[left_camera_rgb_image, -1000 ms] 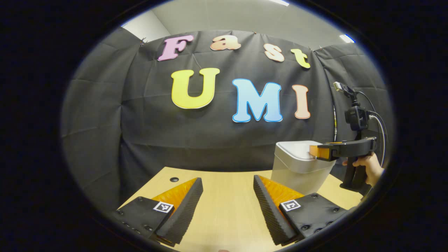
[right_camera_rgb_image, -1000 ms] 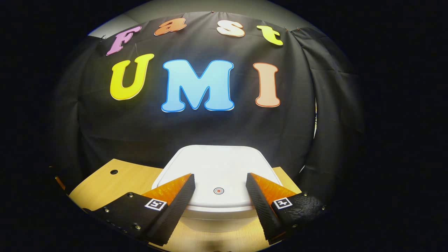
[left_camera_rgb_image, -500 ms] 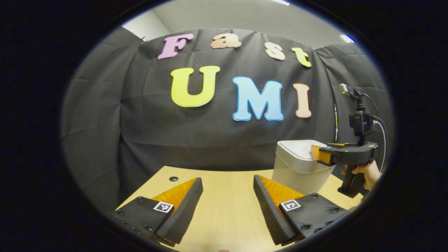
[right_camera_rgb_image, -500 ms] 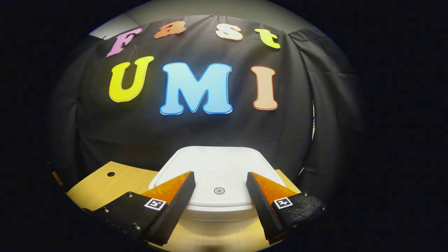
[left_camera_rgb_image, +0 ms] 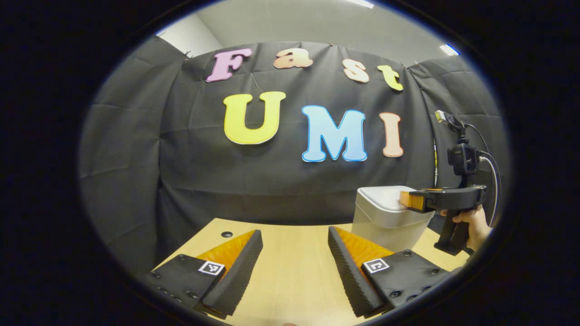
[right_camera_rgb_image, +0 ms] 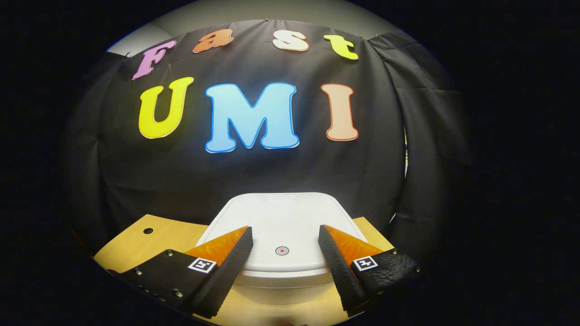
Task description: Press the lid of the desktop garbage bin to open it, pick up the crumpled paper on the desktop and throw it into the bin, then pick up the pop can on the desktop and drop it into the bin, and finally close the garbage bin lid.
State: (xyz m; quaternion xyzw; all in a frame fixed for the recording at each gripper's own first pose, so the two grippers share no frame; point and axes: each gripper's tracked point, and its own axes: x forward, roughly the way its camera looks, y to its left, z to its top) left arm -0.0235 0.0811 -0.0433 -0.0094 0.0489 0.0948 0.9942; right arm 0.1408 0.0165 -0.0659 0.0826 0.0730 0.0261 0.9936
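A white garbage bin stands at the right of the wooden table, its lid down and flat, with a small red ring mark near the front edge. My right gripper hovers open over the front of the lid, one finger on each side of the mark; whether it touches the lid I cannot tell. In the left gripper view the right gripper reaches over the bin's top, held by a hand. My left gripper is open above bare table, left of the bin.
The light wooden table has a small dark hole near its far left corner. Black cloth hangs close behind the table and the bin. A cable runs from the camera on top of the right gripper.
The right gripper dipped a little over the lid and came back up. The lid stays down. The left gripper has barely moved.
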